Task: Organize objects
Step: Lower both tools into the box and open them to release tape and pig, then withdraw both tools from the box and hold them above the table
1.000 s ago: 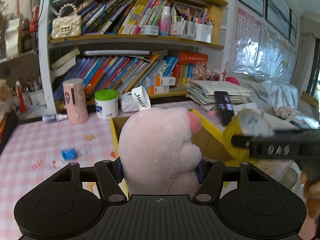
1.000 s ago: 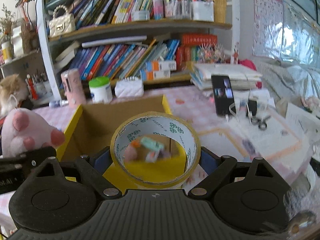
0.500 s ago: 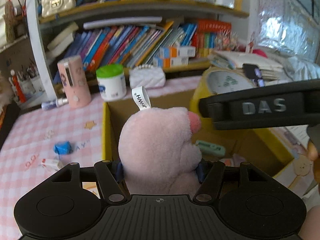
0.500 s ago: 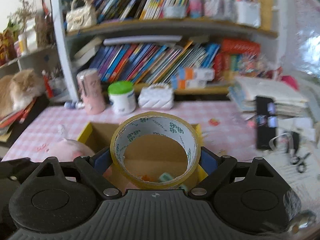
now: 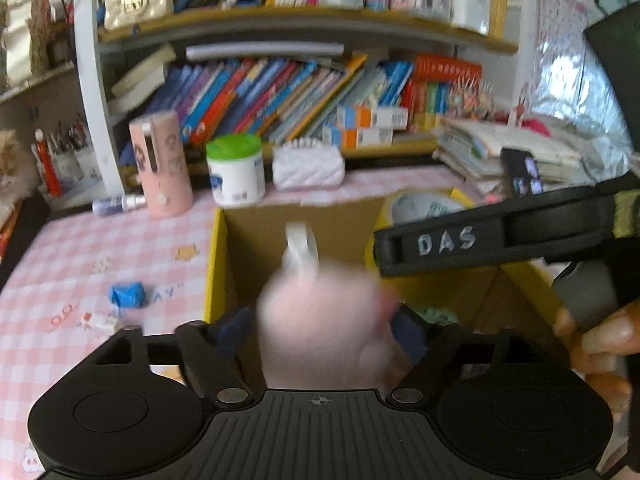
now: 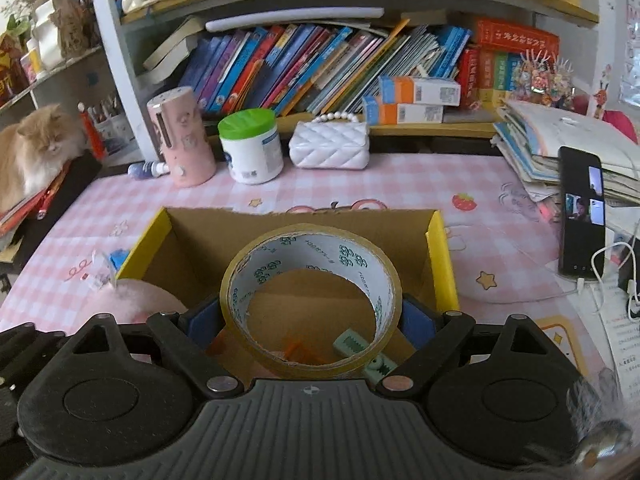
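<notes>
An open yellow cardboard box (image 6: 440, 264) (image 5: 214, 264) stands on the pink checked table. In the left wrist view my left gripper (image 5: 320, 330) has its fingers spread beside a blurred pink plush toy (image 5: 324, 324) over the box's near left corner; the toy looks loose between them. The plush also shows in the right wrist view (image 6: 136, 300). My right gripper (image 6: 310, 320) is shut on a roll of brown tape (image 6: 310, 304) held over the box; the roll also shows in the left wrist view (image 5: 416, 208). Small items (image 6: 360, 348) lie in the box.
A pink cylinder (image 6: 182, 136), a green-lidded jar (image 6: 252, 146) and a white quilted purse (image 6: 330, 146) stand behind the box, below bookshelves. A phone (image 6: 582, 208) and papers lie right. A blue scrap (image 5: 128, 294) lies left. A cat (image 6: 28, 152) rests far left.
My left gripper's fingers have spread and the pink plush is dropping, blurred, into the box. My right gripper has carried the tape roll further over the box.
</notes>
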Demonstrator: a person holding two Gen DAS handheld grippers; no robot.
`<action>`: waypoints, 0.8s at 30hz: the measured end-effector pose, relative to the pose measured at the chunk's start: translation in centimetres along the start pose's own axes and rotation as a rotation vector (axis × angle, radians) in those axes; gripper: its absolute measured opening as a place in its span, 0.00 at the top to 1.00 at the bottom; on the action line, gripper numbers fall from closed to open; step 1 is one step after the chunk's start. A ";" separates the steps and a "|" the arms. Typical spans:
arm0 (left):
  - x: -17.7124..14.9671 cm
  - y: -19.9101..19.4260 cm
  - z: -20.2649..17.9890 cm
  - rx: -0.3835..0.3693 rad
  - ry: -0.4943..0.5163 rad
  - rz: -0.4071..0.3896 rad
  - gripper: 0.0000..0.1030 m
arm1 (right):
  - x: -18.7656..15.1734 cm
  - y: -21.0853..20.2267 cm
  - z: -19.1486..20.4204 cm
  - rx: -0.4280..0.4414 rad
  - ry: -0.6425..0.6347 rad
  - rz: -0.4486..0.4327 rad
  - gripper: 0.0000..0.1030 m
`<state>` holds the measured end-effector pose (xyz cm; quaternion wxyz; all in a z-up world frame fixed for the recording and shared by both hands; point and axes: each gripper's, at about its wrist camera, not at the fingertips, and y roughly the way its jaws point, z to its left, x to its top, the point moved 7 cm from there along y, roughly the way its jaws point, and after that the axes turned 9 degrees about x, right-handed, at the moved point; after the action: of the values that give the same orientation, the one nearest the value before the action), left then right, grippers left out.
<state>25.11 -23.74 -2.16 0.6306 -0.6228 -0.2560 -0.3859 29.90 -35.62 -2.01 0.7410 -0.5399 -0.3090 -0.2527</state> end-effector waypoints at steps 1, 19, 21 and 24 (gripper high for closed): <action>0.2 -0.5 -0.1 0.006 -0.002 -0.026 0.12 | 0.0 -0.1 0.0 0.001 0.004 -0.002 0.12; 0.1 -8.0 3.7 -0.004 -0.072 -0.128 0.09 | -1.5 -9.8 1.9 -0.105 0.056 -0.227 0.10; -1.0 -9.0 5.0 0.007 -0.091 -0.122 0.07 | -2.7 -11.2 2.2 -0.155 0.069 -0.251 0.10; -3.0 -10.2 7.0 0.023 -0.116 -0.105 0.06 | -5.0 -12.7 2.9 -0.214 0.089 -0.268 0.10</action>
<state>16.26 -15.66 2.13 0.6009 -0.6224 -0.3289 -0.3786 16.96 -36.28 3.15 0.6518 -0.5581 -0.3163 -0.4045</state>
